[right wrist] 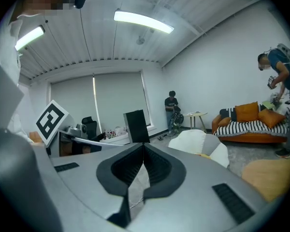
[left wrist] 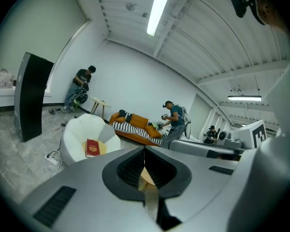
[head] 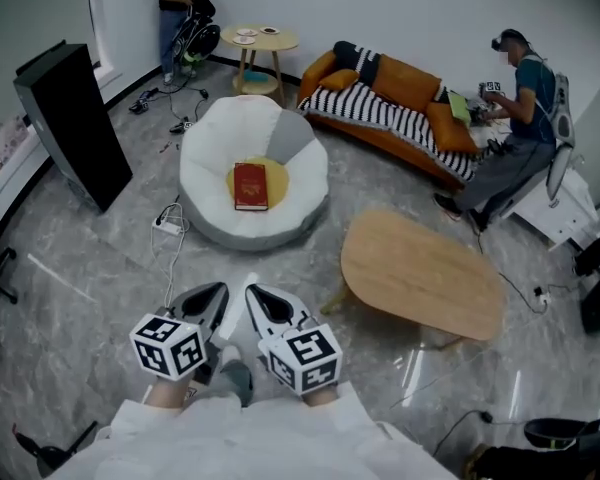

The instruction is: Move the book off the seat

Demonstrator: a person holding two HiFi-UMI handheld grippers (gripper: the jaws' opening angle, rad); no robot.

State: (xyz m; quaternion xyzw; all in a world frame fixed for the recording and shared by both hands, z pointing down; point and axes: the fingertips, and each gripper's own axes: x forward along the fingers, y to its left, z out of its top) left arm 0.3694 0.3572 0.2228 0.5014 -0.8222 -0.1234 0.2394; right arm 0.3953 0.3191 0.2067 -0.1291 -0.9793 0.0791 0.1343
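Note:
A red book lies flat on a yellow cushion in the hollow of a white beanbag seat, well ahead of me on the grey floor. My left gripper and right gripper are held side by side close to my body, far short of the seat, both shut and empty. The left gripper view shows the book on the seat, off to the left beyond the closed left gripper. The right gripper faces the seat; the book is hidden there.
A low oval wooden table stands right of the seat. An orange sofa and a seated person are at the back right. A tall black cabinet is left, a power strip lies by the seat. Another person stands beside a round side table.

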